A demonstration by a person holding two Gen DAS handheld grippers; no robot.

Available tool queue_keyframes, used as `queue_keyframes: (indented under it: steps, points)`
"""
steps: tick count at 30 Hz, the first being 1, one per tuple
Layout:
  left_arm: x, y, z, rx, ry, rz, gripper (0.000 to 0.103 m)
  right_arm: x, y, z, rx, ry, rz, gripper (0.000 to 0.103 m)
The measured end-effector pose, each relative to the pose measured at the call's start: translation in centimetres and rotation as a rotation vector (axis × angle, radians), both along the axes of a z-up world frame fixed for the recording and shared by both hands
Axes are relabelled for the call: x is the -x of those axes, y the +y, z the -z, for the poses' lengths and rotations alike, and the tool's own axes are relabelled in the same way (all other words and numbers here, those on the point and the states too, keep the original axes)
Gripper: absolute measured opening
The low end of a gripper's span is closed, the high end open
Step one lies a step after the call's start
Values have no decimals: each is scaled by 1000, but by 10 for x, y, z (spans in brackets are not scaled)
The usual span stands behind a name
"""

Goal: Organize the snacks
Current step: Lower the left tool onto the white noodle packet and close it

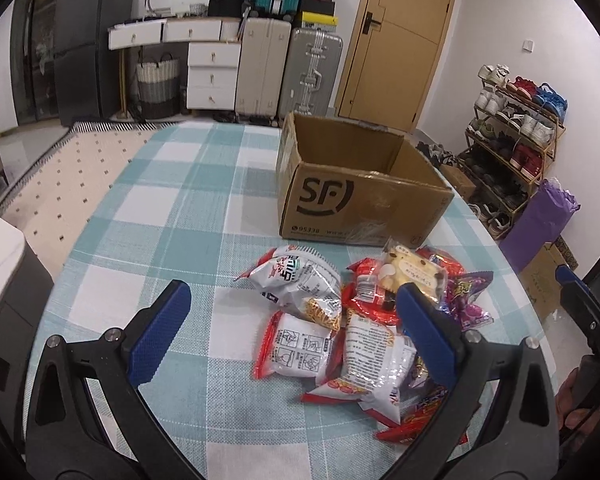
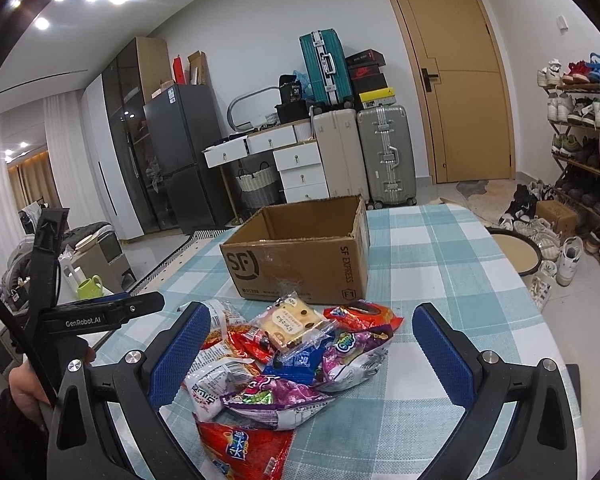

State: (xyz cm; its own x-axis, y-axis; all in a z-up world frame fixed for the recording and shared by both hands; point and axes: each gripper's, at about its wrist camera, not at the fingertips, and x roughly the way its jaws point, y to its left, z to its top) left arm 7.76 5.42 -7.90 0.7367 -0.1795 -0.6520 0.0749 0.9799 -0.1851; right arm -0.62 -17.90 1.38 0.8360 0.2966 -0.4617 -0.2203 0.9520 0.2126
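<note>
The left tool point(image 1: 292, 312) hangs above the near edge of the surface point(image 1: 172, 216), jaws spread wide and holding nothing. Its left finger is over bare checked cloth, and its right finger crosses in front of the snacks point(image 1: 340, 320), a loose heap of red, white and purple packets. Whether that finger touches them cannot be told. The tool points forward and slightly down toward the heap.

The right tool point(image 2: 312, 340) is also wide and empty, level with the left and angled the same way. The heap lies between its fingers, closer to the left finger; the right finger is over bare cloth. A hand point(image 2: 24, 392) grips the handle of the left tool at the left edge of the right wrist view.

Just beyond the snacks stands an open cardboard box point(image 1: 360, 184), upright on the surface, its near wall almost touching the farthest packets. Its inside looks bare as far as it shows.
</note>
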Motion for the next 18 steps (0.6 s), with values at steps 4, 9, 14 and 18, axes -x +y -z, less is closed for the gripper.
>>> queue_keyframes:
  steps: [4, 9, 14, 18]
  points:
    - [-26, 8, 19, 23, 51, -6, 102, -14, -2, 13, -8, 25, -5, 103]
    - [-51, 10, 39, 89, 112, 30, 102, -31, -3, 26, -20, 52, -17, 103]
    - [-77, 4, 54, 130, 158, 55, 102, -48, -2, 37, -22, 67, -32, 103]
    - [-96, 0, 68, 180, 212, 63, 102, -56, -1, 43, -18, 72, -42, 103]
